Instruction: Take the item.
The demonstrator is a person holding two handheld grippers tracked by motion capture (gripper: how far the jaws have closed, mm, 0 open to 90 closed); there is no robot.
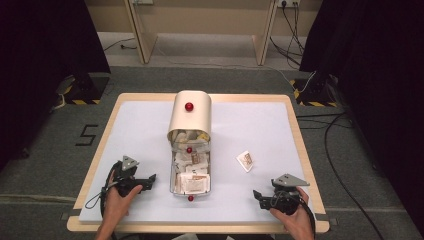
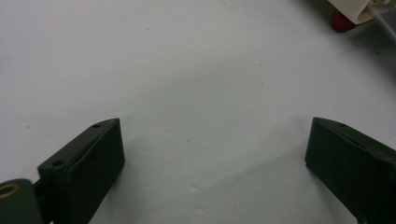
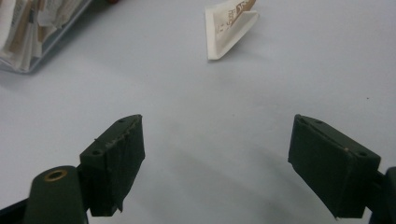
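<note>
A cream roll-top box [image 1: 189, 116] with a red knob [image 1: 189, 106] stands at the middle of the white table [image 1: 250, 125], its clear drawer [image 1: 190, 172] pulled out and packed with several white and brown sachets. One loose sachet [image 1: 245, 161] [image 3: 229, 28] lies right of the drawer. My left gripper [image 1: 151, 181] [image 2: 215, 158] rests open on the table left of the drawer, holding nothing. My right gripper [image 1: 258, 197] [image 3: 217, 163] rests open near the front right, the loose sachet ahead of it and nothing between its jaws.
The drawer's corner with sachets [image 3: 32, 32] shows at the upper left of the right gripper view. A red foot [image 2: 342, 21] of the drawer shows at the top right of the left gripper view. Cables and wooden furniture legs [image 1: 142, 35] lie beyond the table.
</note>
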